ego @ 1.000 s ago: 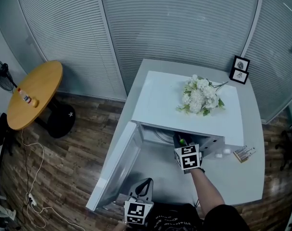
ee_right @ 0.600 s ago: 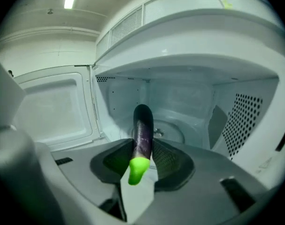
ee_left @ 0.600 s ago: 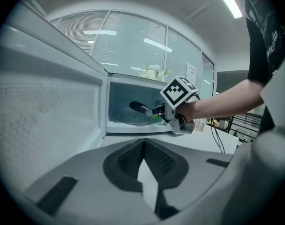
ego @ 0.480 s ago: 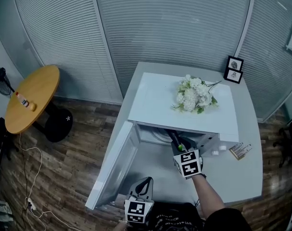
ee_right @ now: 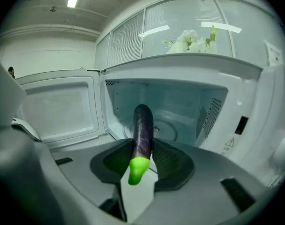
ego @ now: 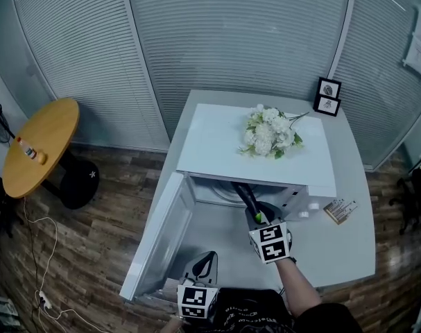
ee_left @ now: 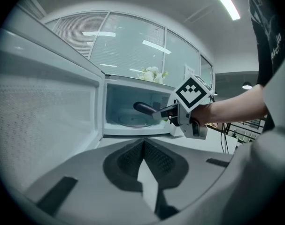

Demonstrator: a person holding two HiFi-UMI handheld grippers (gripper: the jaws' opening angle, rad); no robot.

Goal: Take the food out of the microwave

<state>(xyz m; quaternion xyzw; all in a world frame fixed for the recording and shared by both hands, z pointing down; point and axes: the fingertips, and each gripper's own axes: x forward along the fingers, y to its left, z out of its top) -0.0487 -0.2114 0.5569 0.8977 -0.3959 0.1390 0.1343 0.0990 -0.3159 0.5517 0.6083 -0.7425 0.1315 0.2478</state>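
Right gripper (ee_right: 143, 154) clamping eggplant (ee_right: 143, 123), apparently at microwave (ee_right: 189, 62)

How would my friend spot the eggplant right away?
Find the white microwave with flowers on top and its door swung open. At its doorway the right gripper clamps the eggplant: long, dark purple, with a bright green stem end. Nothing else nearby is purple.

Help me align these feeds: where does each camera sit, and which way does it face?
Head view: on the person's head, looking steeply down at the open microwave; left tool, right tool and right forearm show.
Left gripper view: on the left tool, facing the cavity from beside the door; its shut jaws show.
Right gripper view: on the right tool, facing into the cavity; jaws grip the eggplant.
Shared: all three show the eggplant.
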